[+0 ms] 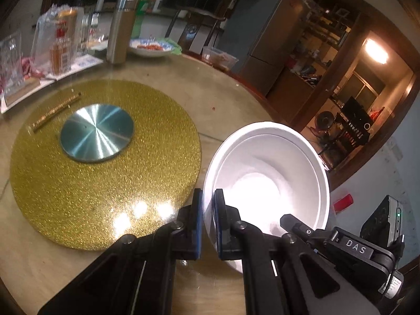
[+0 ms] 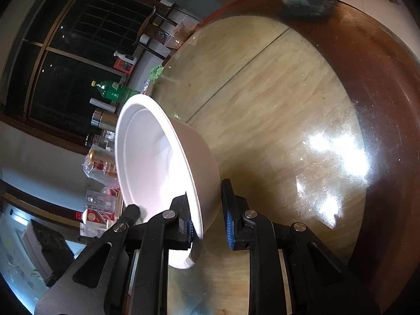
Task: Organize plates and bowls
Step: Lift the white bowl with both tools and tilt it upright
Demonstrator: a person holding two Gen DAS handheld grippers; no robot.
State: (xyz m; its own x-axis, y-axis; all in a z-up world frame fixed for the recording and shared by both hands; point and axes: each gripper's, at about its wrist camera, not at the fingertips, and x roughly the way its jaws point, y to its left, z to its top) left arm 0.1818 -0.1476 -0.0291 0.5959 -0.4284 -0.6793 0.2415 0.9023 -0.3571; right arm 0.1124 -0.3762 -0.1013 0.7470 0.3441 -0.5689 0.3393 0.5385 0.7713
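White bowl [image 1: 267, 183] is up off the table [image 1: 162, 63], tilted, with both grippers on its rim! Left gripper [image 1: 208, 225] is clamped tight on the near edge, pads squeezing the thin wall. Right gripper [image 2: 207, 215] straddles the opposite rim, jaws narrow, inner pad touching; the outer pad stands slightly off. Gold turntable [image 1: 105, 165] lies just beside the bowl.

The white round bowl [image 1: 265, 183] has its near lower wall hidden behind the black left gripper [image 1: 208, 223], and its inside is washed out by glare. At the left edge, a clear glass container [image 1: 10, 60] is cut off. The doorway shelves' contents [image 1: 325, 26] are too small to tell.
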